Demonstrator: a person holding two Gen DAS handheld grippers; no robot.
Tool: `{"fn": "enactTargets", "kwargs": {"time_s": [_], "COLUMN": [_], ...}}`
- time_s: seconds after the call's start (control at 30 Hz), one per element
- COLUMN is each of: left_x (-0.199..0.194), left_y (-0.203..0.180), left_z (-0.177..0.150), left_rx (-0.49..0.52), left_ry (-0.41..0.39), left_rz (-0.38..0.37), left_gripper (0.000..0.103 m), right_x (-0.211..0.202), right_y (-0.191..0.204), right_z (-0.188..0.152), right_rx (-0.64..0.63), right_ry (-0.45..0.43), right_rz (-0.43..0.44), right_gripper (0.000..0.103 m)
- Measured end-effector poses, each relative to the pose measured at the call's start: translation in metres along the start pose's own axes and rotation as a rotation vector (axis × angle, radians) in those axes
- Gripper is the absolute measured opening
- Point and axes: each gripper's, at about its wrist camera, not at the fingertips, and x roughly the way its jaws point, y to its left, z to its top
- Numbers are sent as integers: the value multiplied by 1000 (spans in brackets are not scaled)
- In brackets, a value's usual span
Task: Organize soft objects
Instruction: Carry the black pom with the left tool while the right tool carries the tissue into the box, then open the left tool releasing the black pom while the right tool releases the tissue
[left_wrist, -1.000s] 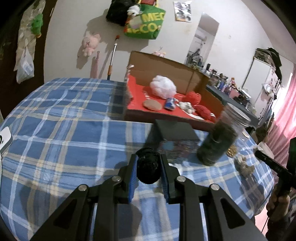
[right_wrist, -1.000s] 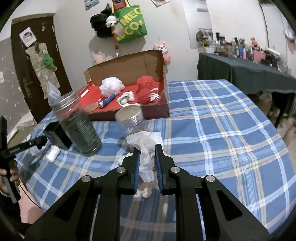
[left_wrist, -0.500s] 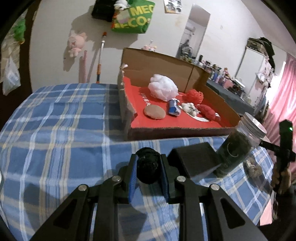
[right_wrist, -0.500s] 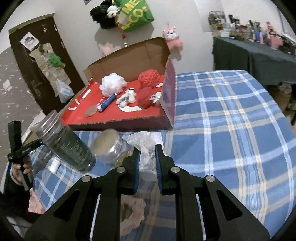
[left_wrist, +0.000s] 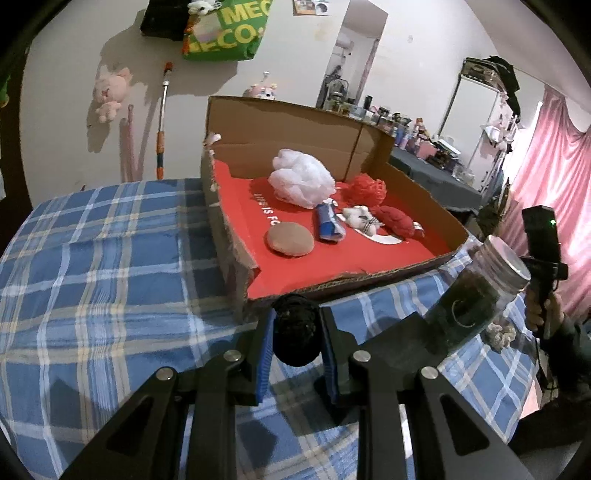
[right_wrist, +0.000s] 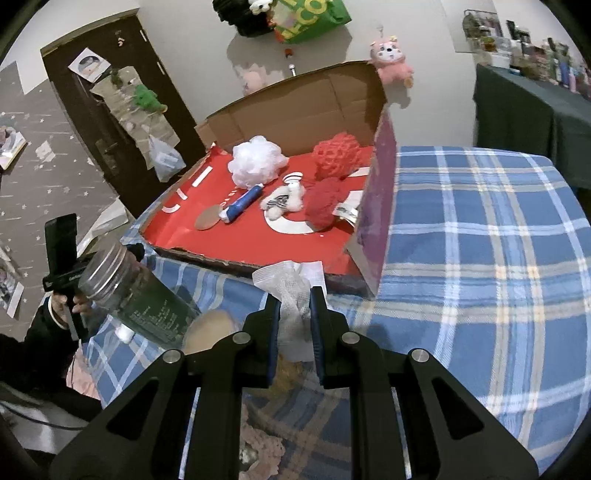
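Cardboard box (left_wrist: 417, 192) with a red floor sits on the blue plaid tablecloth (left_wrist: 92, 258), its back flap standing upright. Inside it lie a white mesh puff (left_wrist: 301, 181) toward the back, a red mesh puff (left_wrist: 367, 188) beside it, a tan round pad (left_wrist: 290, 239) nearer the front edge, a blue tube (left_wrist: 327, 223), a small white plush toy (left_wrist: 360, 218) and a red knitted piece (left_wrist: 397, 221).

The left gripper (left_wrist: 296, 334) is clenched on a black fuzzy ball (left_wrist: 295, 332), held just in front of the box's torn front edge and above the cloth. The right gripper (right_wrist: 293, 319) is clamped on a white gauze cloth (right_wrist: 291, 291), whose upper part fans out above the fingers; it hangs just short of the box's front edge, near the right front corner.

A clear jar (right_wrist: 136, 295) with a metal lid and dark contents stands tilted in the view on the cloth in front of the box, to the left of the right gripper. A black box (left_wrist: 399, 339) lies beside the jar's base. A pinkish knitted lump (right_wrist: 258, 446) lies on the cloth under the right gripper.
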Motion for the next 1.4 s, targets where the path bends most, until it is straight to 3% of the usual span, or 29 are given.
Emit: {"fn": "enactTargets", "kwargs": {"time_s": [0.47, 0.7, 0.9, 1.1, 1.4], "left_x": [13, 49, 88, 130, 163], "left_y": [-34, -77, -102, -107, -103], "left_z": [43, 73, 92, 101, 106], "left_rx": [81, 182, 255, 247, 208], "left_ry": [15, 90, 183, 309, 404], "left_rz": [-107, -142, -122, -110, -101], "left_gripper": [25, 25, 25, 25, 26], "right_x": [25, 55, 85, 126, 152], "right_y": [25, 52, 60, 58, 51], "right_z": [37, 62, 81, 93, 101], "right_rx": [-88, -192, -225, -243, -204], "right_ry": [54, 121, 215, 361, 459], "right_rz": [72, 65, 31, -43, -86], "right_gripper": [15, 15, 15, 15, 15]}}
